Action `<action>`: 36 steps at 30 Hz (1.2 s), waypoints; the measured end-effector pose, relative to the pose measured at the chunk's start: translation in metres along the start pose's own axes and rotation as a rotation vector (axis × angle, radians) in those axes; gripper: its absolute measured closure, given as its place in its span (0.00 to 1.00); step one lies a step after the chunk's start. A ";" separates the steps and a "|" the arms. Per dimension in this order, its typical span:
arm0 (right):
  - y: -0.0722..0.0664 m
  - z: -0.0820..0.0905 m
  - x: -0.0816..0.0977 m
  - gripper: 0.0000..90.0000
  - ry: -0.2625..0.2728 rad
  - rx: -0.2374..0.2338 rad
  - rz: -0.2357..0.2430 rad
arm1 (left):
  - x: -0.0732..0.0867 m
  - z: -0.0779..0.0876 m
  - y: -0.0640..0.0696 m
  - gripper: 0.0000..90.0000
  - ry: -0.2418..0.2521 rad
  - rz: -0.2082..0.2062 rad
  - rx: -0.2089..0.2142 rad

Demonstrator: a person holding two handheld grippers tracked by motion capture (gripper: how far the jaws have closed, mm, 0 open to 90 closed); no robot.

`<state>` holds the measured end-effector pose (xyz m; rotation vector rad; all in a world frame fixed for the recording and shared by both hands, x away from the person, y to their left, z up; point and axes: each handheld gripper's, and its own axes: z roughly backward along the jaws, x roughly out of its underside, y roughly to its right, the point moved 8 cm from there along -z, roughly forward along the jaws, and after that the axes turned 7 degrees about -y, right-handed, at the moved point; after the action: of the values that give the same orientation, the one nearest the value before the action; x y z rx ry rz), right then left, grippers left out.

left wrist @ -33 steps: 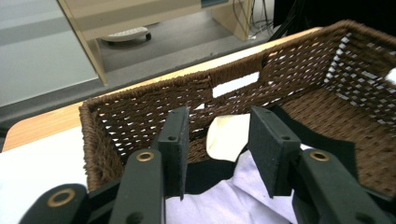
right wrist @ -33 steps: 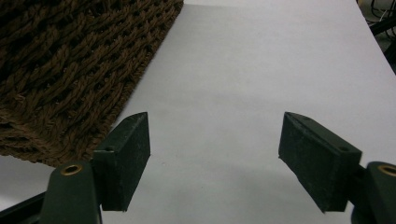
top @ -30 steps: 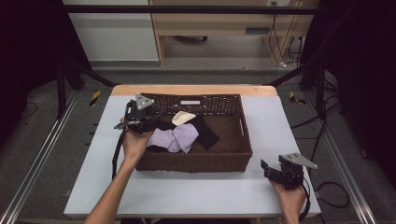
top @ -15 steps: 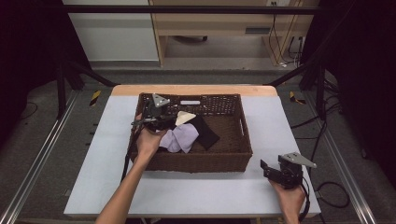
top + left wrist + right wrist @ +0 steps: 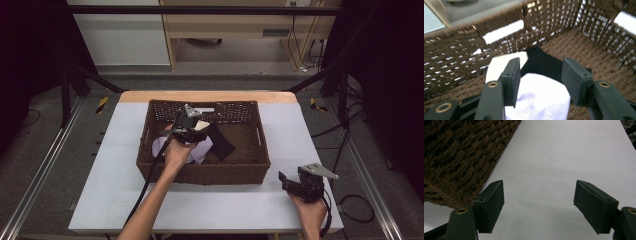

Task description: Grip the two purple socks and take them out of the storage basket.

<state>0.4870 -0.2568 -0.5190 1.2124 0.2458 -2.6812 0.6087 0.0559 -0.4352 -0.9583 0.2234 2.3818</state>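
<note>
Three folded cloths lie in the wicker basket (image 5: 150, 150): a pale lavender cloth (image 5: 540, 100), a black cloth (image 5: 544, 63) and a cream cloth (image 5: 499, 65) against the far wall. The left tongs (image 5: 540, 77) hang inside the basket with jaws spread, straddling the lavender cloth's upper edge, not yet pinching it. The right tongs (image 5: 539, 205) rest low over the bare tabletop (image 5: 240, 210) by the basket's near right corner, jaws spread and holding nothing. The cloths overlap closely, so a closing grip may well catch the black cloth underneath along with the lavender one. A shallow bite on soft towelling could slip, and the light basket might shift, as nothing steadies it.
</note>
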 end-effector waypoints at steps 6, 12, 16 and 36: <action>0.000 0.000 0.000 0.27 -0.002 -0.003 -0.001 | 0.008 -0.011 0.002 0.52 -0.067 -0.039 -0.028; -0.001 0.000 0.001 0.26 -0.007 -0.004 -0.008 | 0.017 -0.020 0.002 0.50 -0.160 -0.027 -0.015; -0.001 -0.001 0.001 0.26 -0.010 -0.002 -0.006 | 0.018 -0.022 0.004 0.50 -0.175 -0.042 -0.027; 0.000 -0.002 0.003 0.26 -0.025 0.000 -0.009 | 0.036 -0.039 0.011 0.94 -0.402 -0.093 -0.016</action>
<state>0.4867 -0.2569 -0.5221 1.1794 0.2486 -2.7028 0.6044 0.0487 -0.4892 -0.4668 0.0065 2.4299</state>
